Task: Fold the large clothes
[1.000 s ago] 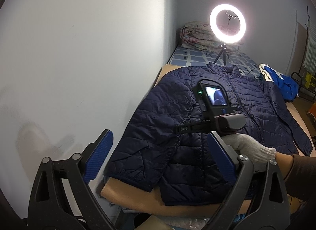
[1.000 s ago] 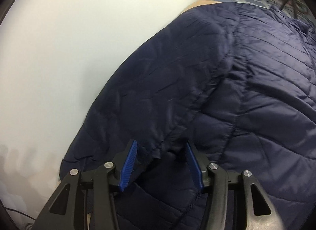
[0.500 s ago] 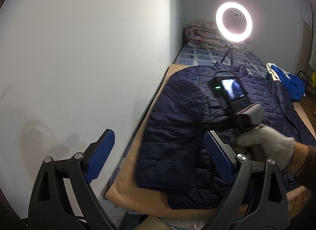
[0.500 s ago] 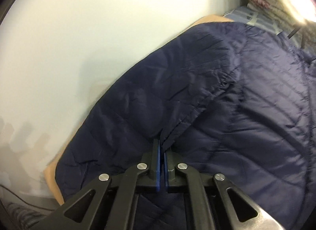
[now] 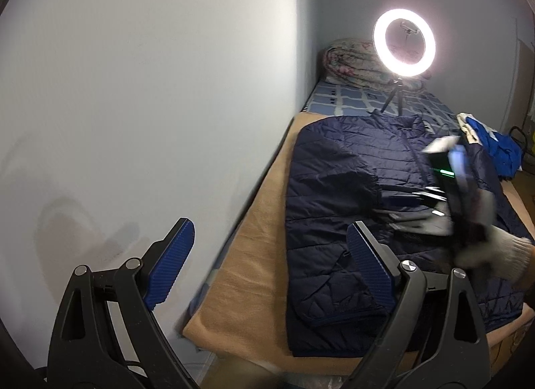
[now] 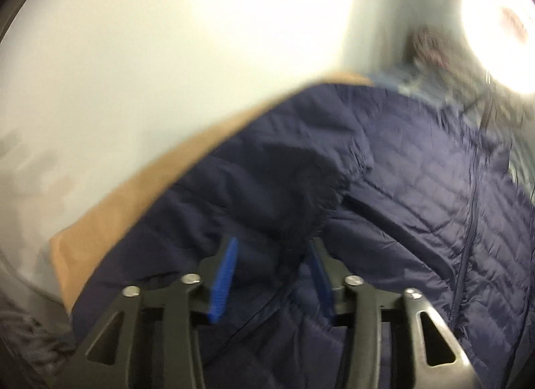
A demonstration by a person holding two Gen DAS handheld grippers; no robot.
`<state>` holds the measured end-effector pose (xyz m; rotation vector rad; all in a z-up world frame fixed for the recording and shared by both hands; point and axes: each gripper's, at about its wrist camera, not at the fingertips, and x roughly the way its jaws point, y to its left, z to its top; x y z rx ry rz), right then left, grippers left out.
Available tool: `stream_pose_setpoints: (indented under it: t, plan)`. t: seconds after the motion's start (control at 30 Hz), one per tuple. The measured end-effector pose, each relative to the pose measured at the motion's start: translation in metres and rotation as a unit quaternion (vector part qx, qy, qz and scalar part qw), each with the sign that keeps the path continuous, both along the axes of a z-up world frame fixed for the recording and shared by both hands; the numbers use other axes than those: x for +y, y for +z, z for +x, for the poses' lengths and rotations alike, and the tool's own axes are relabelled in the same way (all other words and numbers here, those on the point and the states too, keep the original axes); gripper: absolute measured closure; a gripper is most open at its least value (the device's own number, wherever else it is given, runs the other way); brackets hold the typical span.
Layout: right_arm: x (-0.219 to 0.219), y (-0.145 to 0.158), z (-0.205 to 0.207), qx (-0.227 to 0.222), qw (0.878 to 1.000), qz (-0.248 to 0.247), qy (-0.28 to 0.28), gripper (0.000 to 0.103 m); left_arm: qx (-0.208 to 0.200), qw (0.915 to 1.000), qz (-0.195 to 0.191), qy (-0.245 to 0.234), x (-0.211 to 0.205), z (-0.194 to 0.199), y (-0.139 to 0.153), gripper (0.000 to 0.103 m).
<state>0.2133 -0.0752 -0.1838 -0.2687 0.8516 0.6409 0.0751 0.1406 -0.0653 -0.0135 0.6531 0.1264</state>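
Note:
A navy quilted jacket (image 5: pixel 361 195) lies spread on a tan blanket (image 5: pixel 254 255) on the bed. Its left sleeve (image 5: pixel 331 185) is folded inward over the body; it also shows in the right wrist view (image 6: pixel 287 175). My left gripper (image 5: pixel 267 262) is open and empty, held above the bed's near left corner. My right gripper (image 6: pixel 272 272) is open just above the jacket (image 6: pixel 418 195), with the sleeve's cuff lying ahead of the fingers. It shows blurred in the left wrist view (image 5: pixel 454 188), held by a gloved hand.
A white wall (image 5: pixel 133 88) runs along the bed's left side. A lit ring light on a tripod (image 5: pixel 404 43) stands at the head of the bed, before a rolled quilt (image 5: pixel 351 61). Blue clothes (image 5: pixel 498 148) lie at the far right.
My right gripper shut on the sleeve, carried it inward over the jacket body, then opened and let it go. The left gripper stayed open and drew back to the left.

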Motion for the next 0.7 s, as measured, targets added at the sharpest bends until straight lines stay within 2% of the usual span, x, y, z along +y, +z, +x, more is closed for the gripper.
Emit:
stream_pose_setpoints:
  t: [0.03, 0.1, 0.2, 0.3, 0.47, 0.57, 0.6, 0.63, 0.67, 0.7]
  plan:
    - [-0.002, 0.004, -0.008, 0.001, 1.000, 0.011, 0.020, 0.043, 0.004, 1.0000, -0.003, 0.001, 0.003, 0.000, -0.001, 0.008]
    - [0.002, 0.010, -0.034, 0.009, 0.998, 0.016, 0.061, 0.041, 0.009, 0.9999, -0.006, -0.001, 0.004, 0.003, -0.003, 0.008]
    - [0.019, 0.004, -0.076, 0.010, 0.990, -0.032, 0.139, 0.041, 0.008, 1.0000, -0.003, -0.002, 0.002, 0.002, -0.004, 0.009]
    - [0.043, -0.014, -0.112, 0.002, 0.975, -0.090, 0.203, 0.042, 0.010, 0.9999, -0.003, -0.005, -0.001, 0.001, -0.005, 0.009]
    - [0.067, -0.035, -0.137, -0.011, 0.962, -0.136, 0.237, 0.042, 0.015, 0.9998, -0.009, 0.004, 0.002, 0.003, -0.006, 0.008]
    - [0.075, -0.047, -0.127, -0.022, 0.960, -0.161, 0.227, 0.045, 0.020, 0.9996, -0.021, 0.007, 0.004, 0.006, -0.006, 0.008]
    - [0.076, -0.050, -0.124, -0.021, 0.961, -0.168, 0.219, 0.049, 0.020, 0.9995, -0.021, 0.008, 0.004, 0.007, -0.006, 0.008]
    - [0.078, -0.052, -0.119, -0.018, 0.962, -0.169, 0.212, 0.068, 0.019, 0.9996, -0.021, 0.009, 0.004, 0.008, -0.006, 0.008]
    - [0.076, -0.053, -0.114, -0.010, 0.965, -0.165, 0.205, 0.080, 0.019, 0.9996, -0.021, 0.009, 0.003, 0.009, -0.005, 0.008]
    - [0.073, -0.051, -0.109, 0.001, 0.968, -0.154, 0.197, 0.085, 0.018, 0.9996, -0.021, 0.009, 0.003, 0.009, -0.005, 0.008]
